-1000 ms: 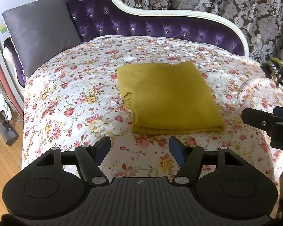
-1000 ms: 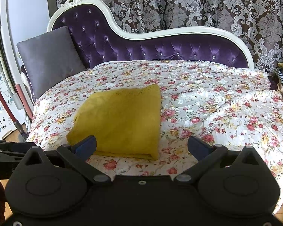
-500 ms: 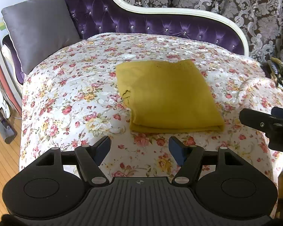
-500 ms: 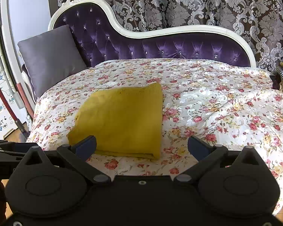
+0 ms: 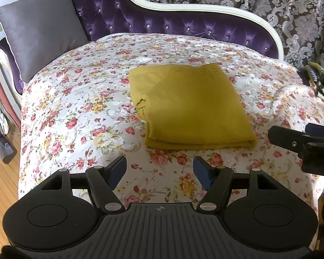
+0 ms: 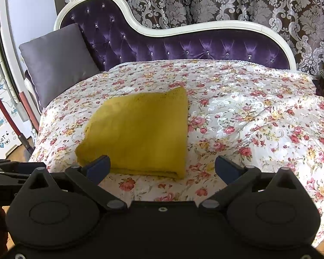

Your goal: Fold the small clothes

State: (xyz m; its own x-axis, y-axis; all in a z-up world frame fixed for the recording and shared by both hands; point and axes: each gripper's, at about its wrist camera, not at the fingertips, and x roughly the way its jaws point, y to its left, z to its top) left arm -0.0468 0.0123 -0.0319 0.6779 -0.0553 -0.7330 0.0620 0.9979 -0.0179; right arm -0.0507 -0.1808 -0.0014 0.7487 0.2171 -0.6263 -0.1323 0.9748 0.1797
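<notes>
A mustard-yellow knitted garment [image 5: 190, 108] [image 6: 140, 131] lies folded into a neat rectangle on the floral bedspread [image 5: 80, 108] [image 6: 259, 125]. My left gripper [image 5: 159, 170] hovers open over the spread just in front of the garment's near edge, nothing between its blue pads. My right gripper [image 6: 162, 168] is also open, wider, over the garment's near edge, empty. In the left wrist view the right gripper [image 5: 300, 142] pokes in from the right edge. In the right wrist view part of the left gripper [image 6: 6, 172] shows at the left edge.
A grey cushion [image 5: 38, 34] [image 6: 56, 62] leans against the purple tufted, white-framed backrest [image 5: 183, 21] [image 6: 183, 45]. Patterned curtains [image 6: 205, 0] hang behind. A striped cloth [image 5: 319, 84] lies at the far right. Wooden floor [image 5: 0, 183] and a vacuum stick [image 6: 4, 112] are at the left.
</notes>
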